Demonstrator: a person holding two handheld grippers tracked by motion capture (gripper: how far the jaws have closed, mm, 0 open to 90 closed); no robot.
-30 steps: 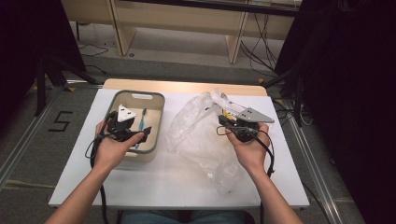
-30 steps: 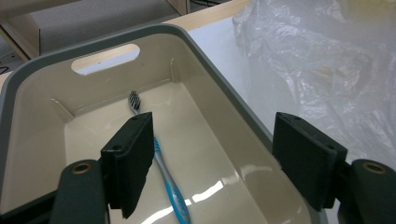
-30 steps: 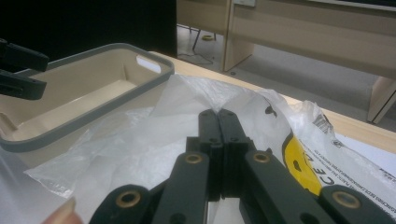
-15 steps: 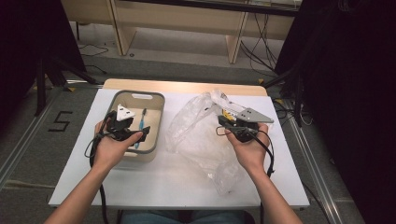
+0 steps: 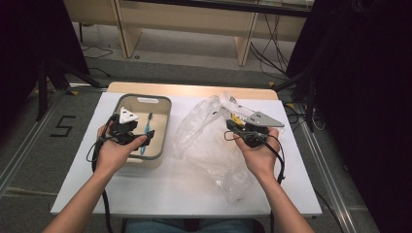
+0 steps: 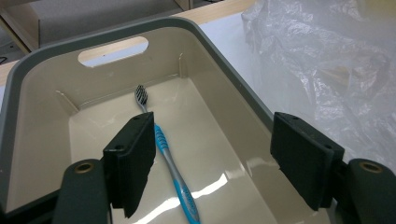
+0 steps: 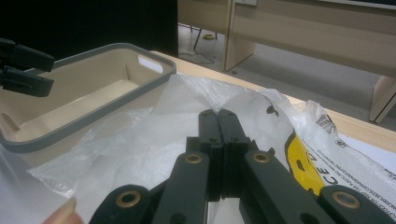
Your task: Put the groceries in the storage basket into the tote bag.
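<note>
Blue toothbrush [image 6: 170,164] inside grey-rimmed bin [image 6: 224,63]

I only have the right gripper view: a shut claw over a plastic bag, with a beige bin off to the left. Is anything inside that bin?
Observer: Yes, a blue toothbrush lies on the floor of the bin, bristles toward the end with the handle slot.
Operator: What is the left claw doing?
Observer: The left claw hangs open over the bin, and the toothbrush below it is not gripped.
Operator: How far does the bag spread?
Observer: The plastic bag sprawls from beside the bin toward the near edge of the table.
</note>
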